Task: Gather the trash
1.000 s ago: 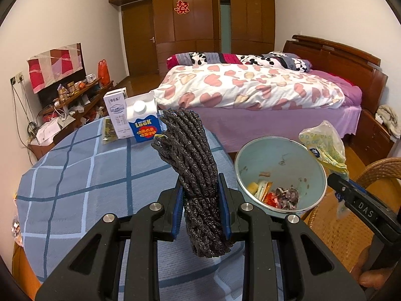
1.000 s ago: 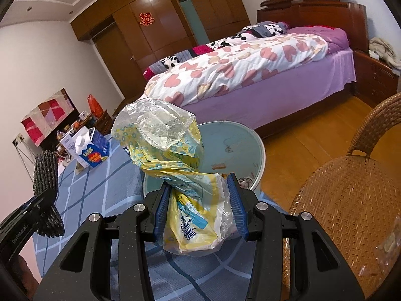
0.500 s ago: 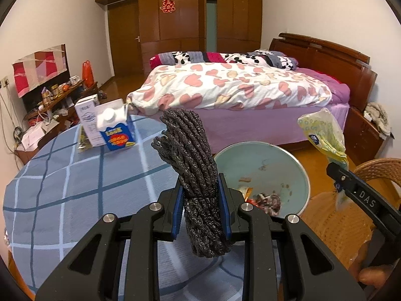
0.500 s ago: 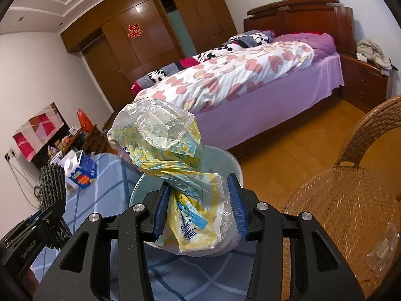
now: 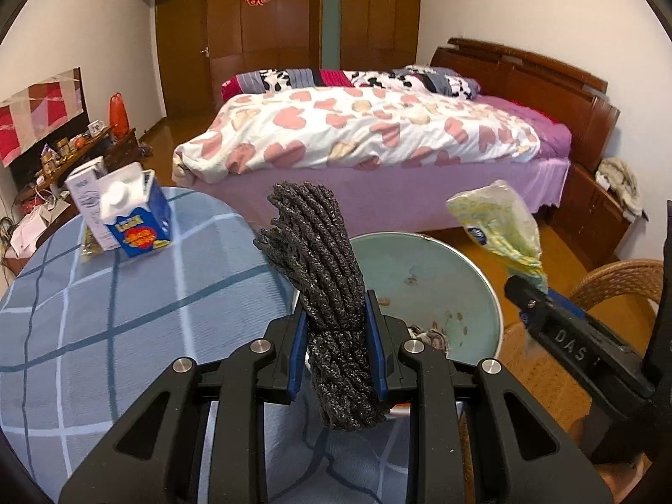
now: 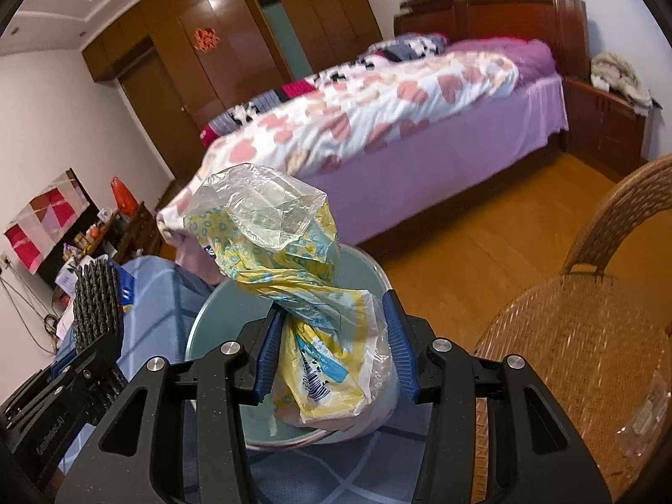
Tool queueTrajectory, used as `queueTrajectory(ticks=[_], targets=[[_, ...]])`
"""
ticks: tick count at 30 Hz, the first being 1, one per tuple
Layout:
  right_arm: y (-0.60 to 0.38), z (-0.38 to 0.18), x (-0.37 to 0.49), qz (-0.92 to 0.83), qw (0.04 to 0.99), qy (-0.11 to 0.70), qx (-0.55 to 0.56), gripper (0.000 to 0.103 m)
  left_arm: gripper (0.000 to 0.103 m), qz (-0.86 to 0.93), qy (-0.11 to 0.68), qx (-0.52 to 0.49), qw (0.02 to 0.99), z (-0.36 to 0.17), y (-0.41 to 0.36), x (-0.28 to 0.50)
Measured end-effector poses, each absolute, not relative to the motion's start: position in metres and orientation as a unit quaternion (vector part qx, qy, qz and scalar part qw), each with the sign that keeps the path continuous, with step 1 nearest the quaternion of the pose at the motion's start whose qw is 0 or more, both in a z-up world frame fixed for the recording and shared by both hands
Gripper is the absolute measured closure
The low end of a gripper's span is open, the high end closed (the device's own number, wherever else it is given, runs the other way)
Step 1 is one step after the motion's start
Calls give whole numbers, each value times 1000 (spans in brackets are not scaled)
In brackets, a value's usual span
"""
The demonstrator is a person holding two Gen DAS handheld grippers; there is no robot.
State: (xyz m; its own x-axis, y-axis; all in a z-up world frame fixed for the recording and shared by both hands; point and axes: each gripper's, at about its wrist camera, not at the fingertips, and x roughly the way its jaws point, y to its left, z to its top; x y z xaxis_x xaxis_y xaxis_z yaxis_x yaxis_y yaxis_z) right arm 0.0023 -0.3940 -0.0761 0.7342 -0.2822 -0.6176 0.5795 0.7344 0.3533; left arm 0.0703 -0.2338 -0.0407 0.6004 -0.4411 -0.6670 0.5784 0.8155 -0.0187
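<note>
A bundle of dark grey braided rope [image 5: 327, 294] stood nearly upright in the left gripper [image 5: 335, 357], whose blue-padded fingers [image 5: 297, 348] were clamped on its lower half; its upper end rose above the near rim of a pale green bin [image 5: 458, 277], and its lower end hung below the pads. In the right wrist view the same rope [image 6: 97, 298] showed at the left edge. The right gripper [image 6: 334, 348] held a crumpled plastic bag [image 6: 285, 252], clear at the top and printed yellow and blue lower down; its fingers [image 6: 399, 344] pressed the bag's sides, clamped on it, though the grip looked loose around the soft plastic. The bag sat directly above the bin [image 6: 201, 327]. In the left wrist view the bag [image 5: 497, 222] appeared to the right of the rope, over the bin's far right rim. Scraps of trash [image 5: 432, 336] lay at the bottom of the bin.

The bin stood against the round bench [image 5: 126, 302], covered in a blue checked cloth. Two cartons [image 5: 126, 214] stood on its far side, one white and one blue. A wicker chair [image 6: 588, 336] stood to the right, and a bed [image 5: 378, 134] with a heart-patterned quilt lay beyond.
</note>
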Motion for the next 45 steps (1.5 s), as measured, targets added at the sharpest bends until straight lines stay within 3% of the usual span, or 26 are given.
queueTrajectory(ticks=[6,10,16,17,23,26,45], targets=[[-411,-96,25,-213,880,300,300,50,77,-284,371,114,877,-64,-256,90],[-417,-101,34,-192,876,309,316,37,73,-283,391,116,868,-76,-262,100],[-415,-96,33,-196,873,314,317,23,40,-273,396,124,868,-79,-260,104],[-414,-95,32,-197,873,313,319,22,32,-271,395,124,869,-78,-258,103],[-406,-78,19,-215,882,286,307,22,10,-250,367,116,889,-59,-237,93],[-395,-65,-2,-245,894,246,283,13,6,-250,346,105,898,-47,-222,83],[-302,1,-116,-320,934,57,151,5,6,-232,175,80,954,29,-125,-13]])
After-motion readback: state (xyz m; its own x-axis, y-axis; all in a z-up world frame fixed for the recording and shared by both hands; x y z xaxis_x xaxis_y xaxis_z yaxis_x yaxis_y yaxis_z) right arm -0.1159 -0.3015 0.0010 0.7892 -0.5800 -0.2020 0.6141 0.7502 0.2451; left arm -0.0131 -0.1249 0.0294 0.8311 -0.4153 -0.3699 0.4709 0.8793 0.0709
